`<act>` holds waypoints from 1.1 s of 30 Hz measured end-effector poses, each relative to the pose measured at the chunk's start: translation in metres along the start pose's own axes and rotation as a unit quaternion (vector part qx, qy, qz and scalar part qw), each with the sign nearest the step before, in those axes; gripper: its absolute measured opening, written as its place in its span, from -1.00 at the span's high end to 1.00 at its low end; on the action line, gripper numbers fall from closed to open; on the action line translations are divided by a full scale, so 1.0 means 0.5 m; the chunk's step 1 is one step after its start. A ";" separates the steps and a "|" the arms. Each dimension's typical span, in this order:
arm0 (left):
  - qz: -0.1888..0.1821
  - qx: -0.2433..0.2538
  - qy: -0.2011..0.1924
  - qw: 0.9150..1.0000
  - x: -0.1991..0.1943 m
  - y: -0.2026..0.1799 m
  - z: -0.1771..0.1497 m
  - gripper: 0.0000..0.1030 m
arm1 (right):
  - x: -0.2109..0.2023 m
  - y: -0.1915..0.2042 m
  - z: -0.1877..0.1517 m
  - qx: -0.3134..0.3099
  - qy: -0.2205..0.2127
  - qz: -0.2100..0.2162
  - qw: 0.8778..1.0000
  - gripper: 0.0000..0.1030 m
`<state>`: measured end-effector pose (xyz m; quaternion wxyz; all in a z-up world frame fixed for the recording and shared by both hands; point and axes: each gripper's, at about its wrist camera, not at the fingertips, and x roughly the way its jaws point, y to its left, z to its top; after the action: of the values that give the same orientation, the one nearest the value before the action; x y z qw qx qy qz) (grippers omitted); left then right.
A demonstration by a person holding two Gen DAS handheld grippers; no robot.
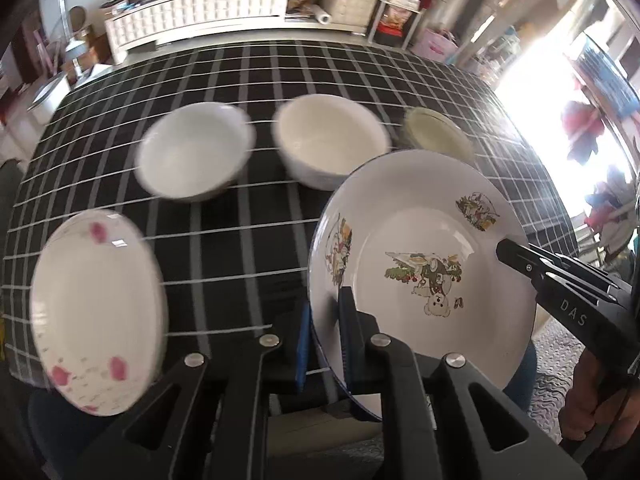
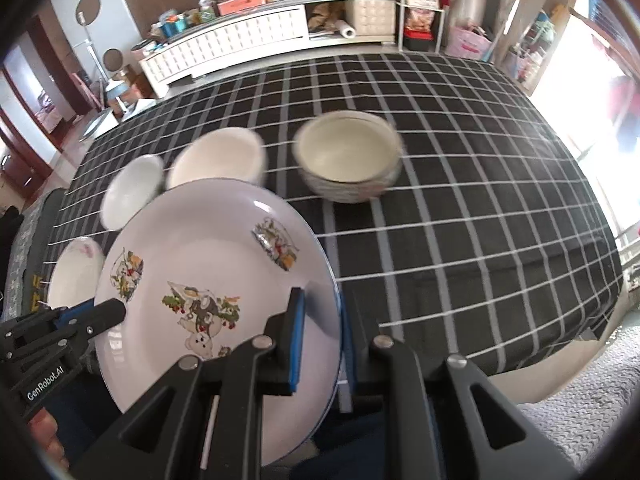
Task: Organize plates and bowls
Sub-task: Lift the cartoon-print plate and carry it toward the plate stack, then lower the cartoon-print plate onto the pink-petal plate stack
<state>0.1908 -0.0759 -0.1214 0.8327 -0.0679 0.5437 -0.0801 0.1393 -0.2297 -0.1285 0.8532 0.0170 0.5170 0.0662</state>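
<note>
A white cartoon-print plate [image 1: 420,240] [image 2: 208,248] with a blue rim is held in the air above the near table edge by both grippers. My left gripper [image 1: 326,344] is shut on its left rim. My right gripper [image 2: 320,340] is shut on its right rim; it also shows in the left wrist view [image 1: 520,256], and the left gripper shows in the right wrist view [image 2: 108,312]. On the checked tablecloth [image 1: 248,240] lie a pink-flower plate [image 1: 96,312] [image 2: 76,272], two white bowls [image 1: 196,156] [image 1: 332,140] and a stack of patterned bowls [image 2: 348,156] [image 1: 436,136].
The table [image 2: 480,220] has a black cloth with white lines; its right half is bare. A white cabinet [image 2: 240,44] and shelves stand behind the table. A grey textured cover [image 2: 580,400] lies below the near edge.
</note>
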 end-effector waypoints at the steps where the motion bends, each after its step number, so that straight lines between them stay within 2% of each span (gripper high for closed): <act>1: 0.001 -0.006 -0.002 1.000 -0.008 0.016 -0.003 0.78 | 0.000 0.017 -0.001 -0.003 0.002 0.002 1.000 0.59; 6: 0.016 -0.041 -0.013 0.999 -0.050 0.114 -0.019 0.80 | 0.009 0.097 0.008 -0.023 0.007 0.029 0.999 0.59; 15: 0.039 -0.091 -0.032 0.995 -0.119 0.270 -0.062 0.79 | 0.036 0.273 0.016 -0.089 0.013 0.049 0.995 0.59; 23: 0.067 -0.147 -0.026 0.987 -0.148 0.416 -0.122 0.79 | 0.089 0.408 0.001 -0.138 0.041 0.067 0.987 0.59; 33: 0.083 -0.182 -0.010 0.980 -0.129 0.496 -0.160 0.79 | 0.143 0.495 -0.025 -0.170 0.071 0.066 0.981 0.59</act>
<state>0.1069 0.1780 -0.1455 0.8153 -0.1742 0.5449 0.0901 0.1375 0.0241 -0.1732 0.7987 -0.0992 0.5549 0.2108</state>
